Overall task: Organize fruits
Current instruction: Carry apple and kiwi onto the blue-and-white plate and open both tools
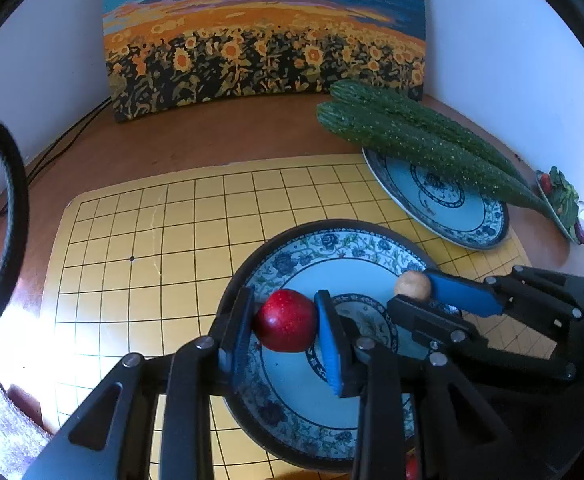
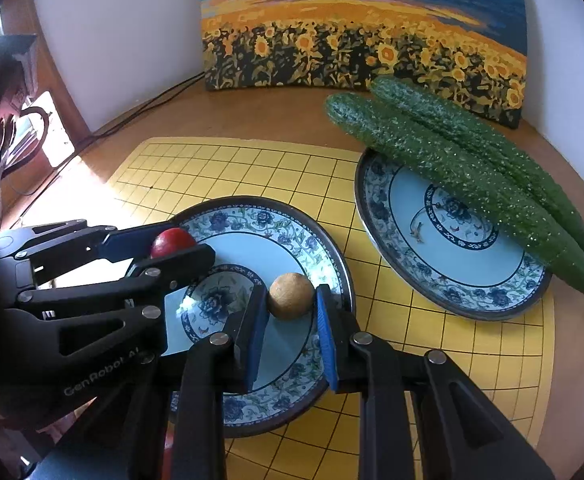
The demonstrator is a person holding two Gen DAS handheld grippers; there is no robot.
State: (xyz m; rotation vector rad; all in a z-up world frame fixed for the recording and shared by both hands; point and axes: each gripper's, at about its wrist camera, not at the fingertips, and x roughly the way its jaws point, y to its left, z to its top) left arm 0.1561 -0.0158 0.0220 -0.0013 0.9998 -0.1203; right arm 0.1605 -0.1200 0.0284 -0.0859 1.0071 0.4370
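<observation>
A red apple [image 1: 286,324] sits between the blue pads of my left gripper [image 1: 285,306], which is shut on it just over the near floral plate [image 1: 356,272]. My right gripper [image 2: 290,304] is shut on a small round brown fruit [image 2: 291,294] over the same plate [image 2: 268,248]. Each gripper shows in the other's view: the right gripper [image 1: 412,291] holds the brown fruit [image 1: 412,283], and the left gripper [image 2: 191,240] holds the apple [image 2: 170,241]. Whether either fruit touches the plate I cannot tell.
A second floral plate [image 1: 452,216] [image 2: 452,264] at the back right carries two long cucumbers [image 1: 412,140] [image 2: 452,160]. Both plates stand on a yellow grid mat [image 1: 152,240] on a wooden table. A sunflower painting [image 1: 264,40] leans on the wall; cables run at the left.
</observation>
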